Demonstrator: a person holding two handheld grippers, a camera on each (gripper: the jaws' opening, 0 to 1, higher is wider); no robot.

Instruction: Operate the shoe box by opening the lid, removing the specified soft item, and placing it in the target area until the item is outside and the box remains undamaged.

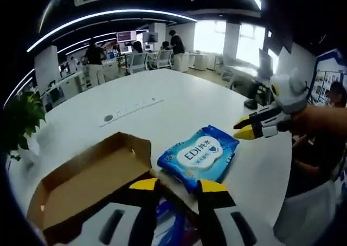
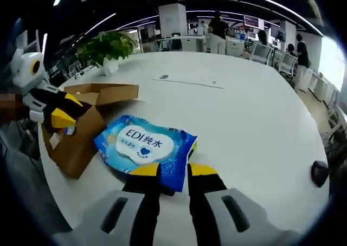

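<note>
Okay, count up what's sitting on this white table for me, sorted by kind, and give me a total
Cardboard shoe box, open: 1
Blue wet-wipes pack: 1
Potted plant: 1
Small dark object near the table edge: 1
Total: 4

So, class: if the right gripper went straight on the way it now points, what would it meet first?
Most likely the blue wet wipes pack, lying on the white table directly ahead of the right gripper; its near edge sits between the jaw tips, though depth is unclear.
</note>
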